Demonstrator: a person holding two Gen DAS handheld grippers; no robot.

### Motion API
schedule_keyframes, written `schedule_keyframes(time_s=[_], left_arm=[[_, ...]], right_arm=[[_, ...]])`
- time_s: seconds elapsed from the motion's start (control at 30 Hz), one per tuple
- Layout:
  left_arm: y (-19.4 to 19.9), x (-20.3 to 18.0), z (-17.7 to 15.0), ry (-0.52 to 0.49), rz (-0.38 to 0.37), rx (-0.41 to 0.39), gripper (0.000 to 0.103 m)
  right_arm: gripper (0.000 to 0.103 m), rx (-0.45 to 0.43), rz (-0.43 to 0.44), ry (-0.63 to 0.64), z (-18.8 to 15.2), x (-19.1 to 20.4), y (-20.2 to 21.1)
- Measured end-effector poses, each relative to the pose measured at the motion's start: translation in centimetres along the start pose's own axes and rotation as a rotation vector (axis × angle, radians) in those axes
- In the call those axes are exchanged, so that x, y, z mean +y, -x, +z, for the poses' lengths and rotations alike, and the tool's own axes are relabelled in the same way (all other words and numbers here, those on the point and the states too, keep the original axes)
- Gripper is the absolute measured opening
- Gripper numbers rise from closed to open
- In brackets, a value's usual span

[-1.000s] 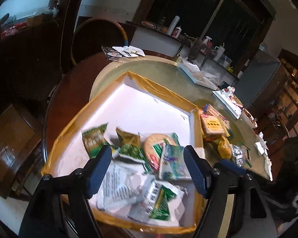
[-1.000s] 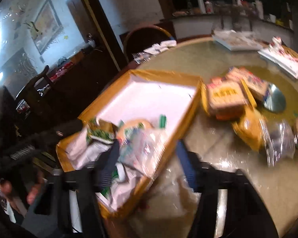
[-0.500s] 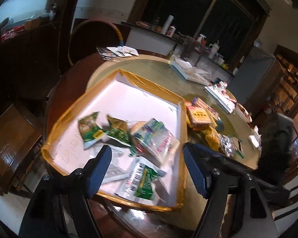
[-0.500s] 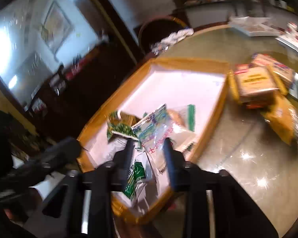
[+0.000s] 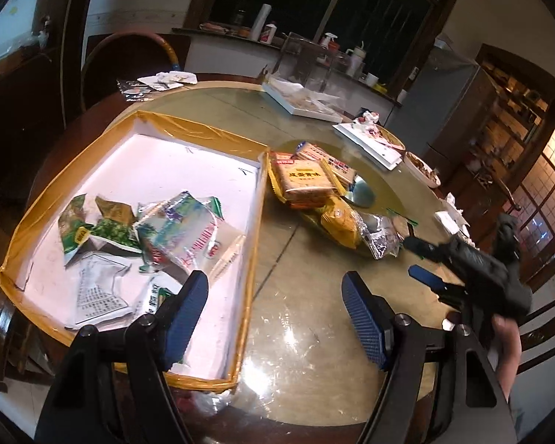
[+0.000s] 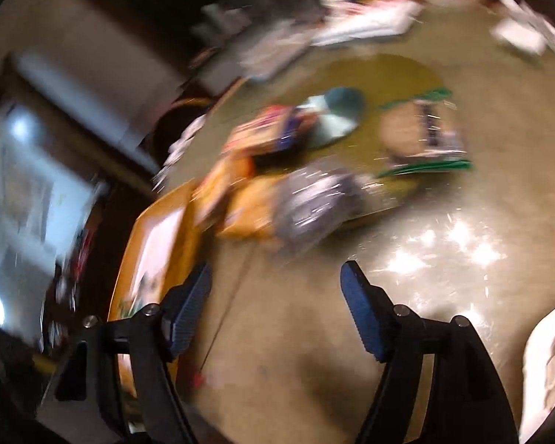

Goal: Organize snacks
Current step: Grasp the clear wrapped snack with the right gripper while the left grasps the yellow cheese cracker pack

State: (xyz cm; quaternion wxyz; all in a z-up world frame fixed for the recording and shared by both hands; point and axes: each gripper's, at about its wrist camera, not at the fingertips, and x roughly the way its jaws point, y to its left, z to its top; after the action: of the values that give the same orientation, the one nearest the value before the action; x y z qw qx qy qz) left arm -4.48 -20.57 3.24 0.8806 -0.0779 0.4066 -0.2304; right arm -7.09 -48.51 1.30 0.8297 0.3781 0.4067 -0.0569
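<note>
Snack packets (image 5: 177, 229) in tray (image 5: 203, 137); crackers (image 5: 305, 179) right.

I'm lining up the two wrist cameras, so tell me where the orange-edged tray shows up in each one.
Left wrist: the orange-edged tray fills the left half, snack packets piled in its near part.
Right wrist: blurred, only a corner of it shows at the left edge, beside the left finger.
Shared landmark: the yellow cracker packet just right of the tray.

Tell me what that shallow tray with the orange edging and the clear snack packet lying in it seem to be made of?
Tray: looks like white card or foam board, matte, its rim wrapped in glossy, wrinkled orange-yellow tape. Clear snack packet: thin see-through plastic film, shiny and creased, with printed lettering.
</note>
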Motion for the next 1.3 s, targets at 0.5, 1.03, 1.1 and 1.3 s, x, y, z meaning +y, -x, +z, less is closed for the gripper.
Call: schedule_keyframes(time_s=[0.5, 1.03, 1.1, 1.3], left_arm=[[-0.2, 0.9, -0.8, 0.036, -0.02, 0.033, 0.075], [-8.7, -7.6, 3.1, -0.224, 0.001, 0.173, 0.075], [-11.3, -9.0, 4.1, -0.266, 0.013, 0.216, 0.075], [-17.6, -12.7, 5.7, -0.409, 0.113, 0.239, 0.075]], right_arm=[[0.079, 0.045, -0.261, -0.041, 5.2, 2.2, -7.4], [0.057, 0.011, -0.162, 0.235, -6.2, -0.1, 1.6], [0.056, 0.004, -0.151, 0.247, -7.1, -0.3, 2.3], [0.056, -0.03, -0.118, 0.244, -7.9, -0.6, 2.7]])
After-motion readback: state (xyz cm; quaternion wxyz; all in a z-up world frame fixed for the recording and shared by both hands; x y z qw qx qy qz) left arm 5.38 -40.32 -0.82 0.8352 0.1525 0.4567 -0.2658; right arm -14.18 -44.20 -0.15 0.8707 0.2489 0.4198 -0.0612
